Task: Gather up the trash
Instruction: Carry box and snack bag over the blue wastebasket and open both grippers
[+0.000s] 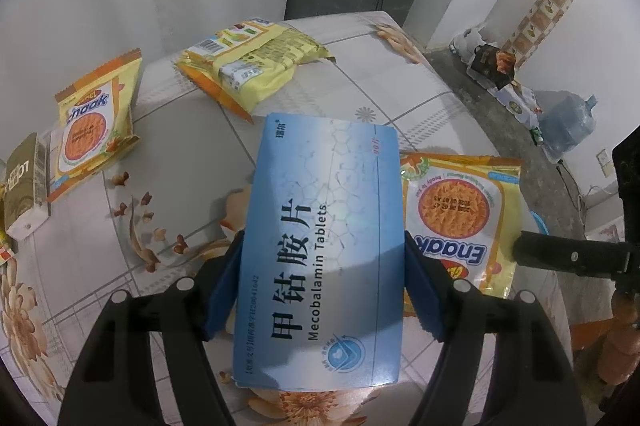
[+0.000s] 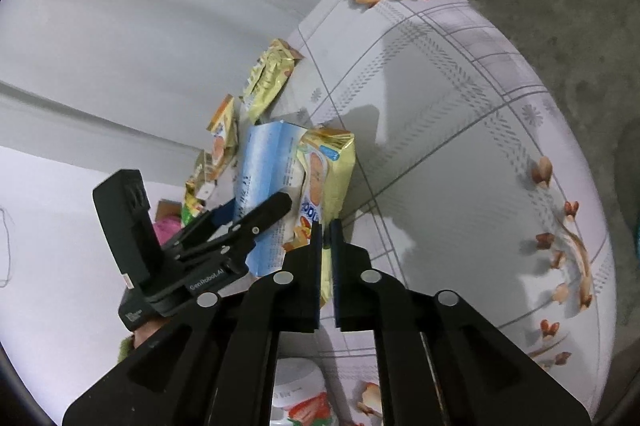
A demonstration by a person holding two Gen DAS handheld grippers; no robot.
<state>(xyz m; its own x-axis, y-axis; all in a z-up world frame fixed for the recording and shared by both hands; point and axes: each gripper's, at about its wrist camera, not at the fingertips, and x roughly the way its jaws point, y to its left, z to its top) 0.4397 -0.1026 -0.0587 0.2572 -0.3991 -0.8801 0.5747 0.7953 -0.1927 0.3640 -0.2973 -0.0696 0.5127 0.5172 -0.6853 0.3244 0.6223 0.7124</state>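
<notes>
Your left tongs (image 1: 324, 282): clamped across blue tablet box (image 1: 320, 250), frame centre | Your right tongs (image 2: 326, 230): pinching yellow snack wrapper (image 2: 336, 162) edge | Wrapper: 3 o'clock of box, on floral counter (image 2: 460, 130)

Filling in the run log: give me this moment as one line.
left gripper: shut on blue tablet box | right gripper: shut on yellow snack wrapper | other wrappers on table

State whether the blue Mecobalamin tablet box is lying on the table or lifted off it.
Lifted: the blue box sits between the left gripper fingers, tilted above the tablecloth.
</notes>
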